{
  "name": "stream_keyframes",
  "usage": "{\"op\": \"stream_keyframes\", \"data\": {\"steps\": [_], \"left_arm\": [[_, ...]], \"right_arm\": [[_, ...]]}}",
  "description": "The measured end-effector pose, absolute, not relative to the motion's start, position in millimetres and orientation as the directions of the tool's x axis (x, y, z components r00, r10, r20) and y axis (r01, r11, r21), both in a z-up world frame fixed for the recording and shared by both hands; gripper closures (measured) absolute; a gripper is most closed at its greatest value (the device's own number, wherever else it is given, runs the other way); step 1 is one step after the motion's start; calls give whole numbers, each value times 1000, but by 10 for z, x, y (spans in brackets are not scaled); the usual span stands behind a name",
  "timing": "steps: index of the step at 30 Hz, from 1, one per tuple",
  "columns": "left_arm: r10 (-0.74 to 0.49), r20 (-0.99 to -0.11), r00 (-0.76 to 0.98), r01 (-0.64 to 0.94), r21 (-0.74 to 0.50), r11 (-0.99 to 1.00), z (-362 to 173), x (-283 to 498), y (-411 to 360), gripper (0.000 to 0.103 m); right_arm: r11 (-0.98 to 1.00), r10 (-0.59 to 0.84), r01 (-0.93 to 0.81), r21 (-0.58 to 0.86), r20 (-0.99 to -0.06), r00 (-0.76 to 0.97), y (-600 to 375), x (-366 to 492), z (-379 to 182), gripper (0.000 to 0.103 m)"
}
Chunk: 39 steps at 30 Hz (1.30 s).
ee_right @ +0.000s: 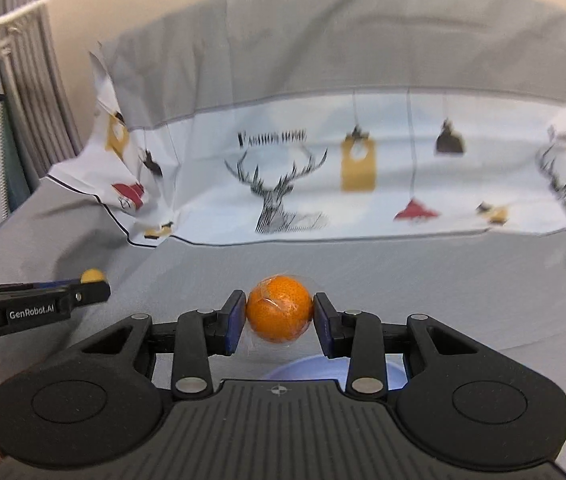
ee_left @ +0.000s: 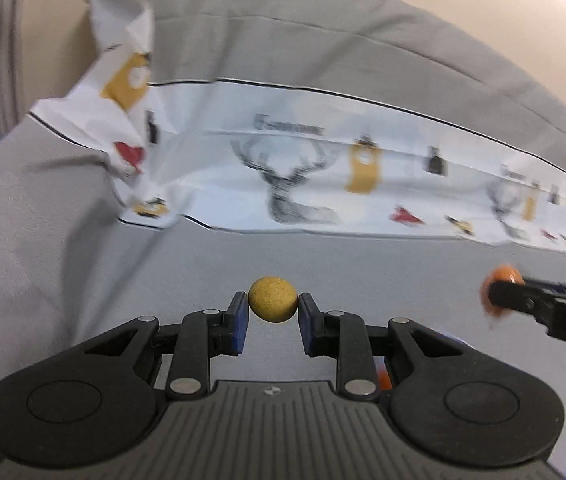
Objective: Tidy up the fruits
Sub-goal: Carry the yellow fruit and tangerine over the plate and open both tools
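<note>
Yellow fruit (ee_left: 272,299): one, left hand-held gripper (ee_left: 273,304); orange (ee_right: 279,309): one, right hand-held gripper (ee_right: 279,311).

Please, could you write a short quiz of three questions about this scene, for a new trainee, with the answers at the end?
1. True or false: the left gripper grips a small yellow-brown round fruit.
2. Multiple choice: what does the right gripper hold? A) a banana B) an orange fruit in clear wrap C) nothing
3. Fill the gap: behind both fruits, on the grey cover, lies a white cloth printed with a ____ head.

Key: 1 true; 2 B; 3 deer.
</note>
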State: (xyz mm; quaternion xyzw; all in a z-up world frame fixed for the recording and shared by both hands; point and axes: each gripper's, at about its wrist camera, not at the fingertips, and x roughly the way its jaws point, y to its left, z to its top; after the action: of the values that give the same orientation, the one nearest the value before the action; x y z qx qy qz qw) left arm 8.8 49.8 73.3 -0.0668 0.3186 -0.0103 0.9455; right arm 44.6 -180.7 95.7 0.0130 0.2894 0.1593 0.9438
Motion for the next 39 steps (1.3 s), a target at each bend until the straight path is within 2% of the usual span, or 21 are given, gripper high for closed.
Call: {"op": "stream_keyframes", "data": {"steps": [7,16,28,39], "left_arm": [[-218,-640,736,170,-137,976,610,-138,-19,74],[-288,-699,654,213,-196,957,323,179,-249,74],[-250,-805,538,299,-95,950,-33,260,-634,74],[-288,-782,553,321,-120,940,8,227,-716,74]], "right_arm": [[977,196,-209,45,-580,791,-2212,274,794,65],[984,145,-180,14,-655,742,-2354,489,527,65],[970,151,-243,-27,-713,685,-2167,576,388,65],[967,151,-253,-33,-726,671,-2120,578,332,65]]}}
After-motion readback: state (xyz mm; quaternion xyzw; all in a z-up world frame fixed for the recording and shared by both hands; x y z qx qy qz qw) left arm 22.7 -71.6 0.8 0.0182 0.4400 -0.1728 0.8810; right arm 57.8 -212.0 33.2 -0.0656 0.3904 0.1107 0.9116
